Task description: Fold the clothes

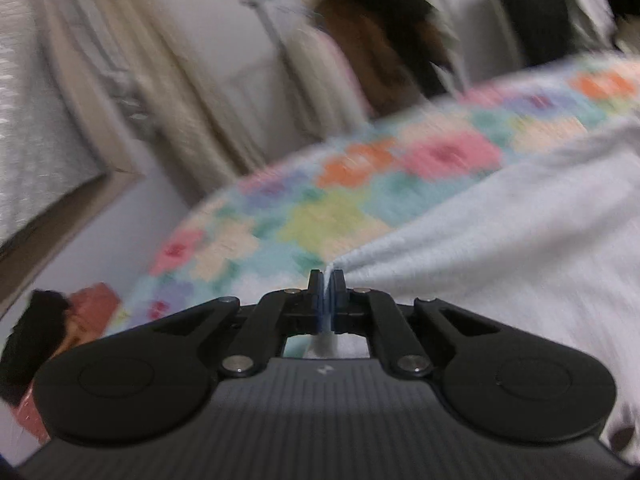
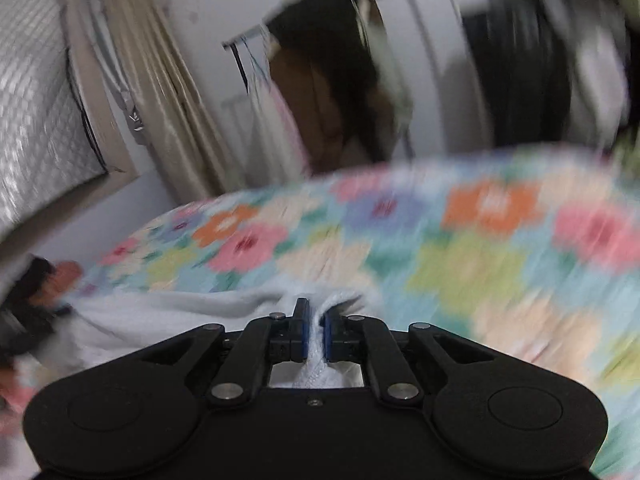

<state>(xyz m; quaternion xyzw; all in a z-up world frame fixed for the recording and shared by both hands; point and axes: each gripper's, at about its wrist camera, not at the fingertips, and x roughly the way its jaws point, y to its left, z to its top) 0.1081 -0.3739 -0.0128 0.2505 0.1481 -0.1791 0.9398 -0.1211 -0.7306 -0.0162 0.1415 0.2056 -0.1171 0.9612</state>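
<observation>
A pale white-grey garment (image 1: 500,240) lies on a bed with a bright flowered cover (image 1: 320,216). My left gripper (image 1: 327,280) is shut on a corner of that cloth, which spreads away to the right. In the right wrist view the same white garment (image 2: 168,308) bunches at the lower left, and my right gripper (image 2: 316,312) is shut on a stitched edge of it, with cloth pinched between the blue pads. Both views are blurred by motion.
The flowered bed cover (image 2: 480,260) fills the middle and right. Behind it hang cream curtains (image 2: 160,80) and dark clothes on a rack (image 2: 328,92). A window frame (image 1: 60,120) is on the left; an orange and black object (image 1: 68,320) lies beside the bed.
</observation>
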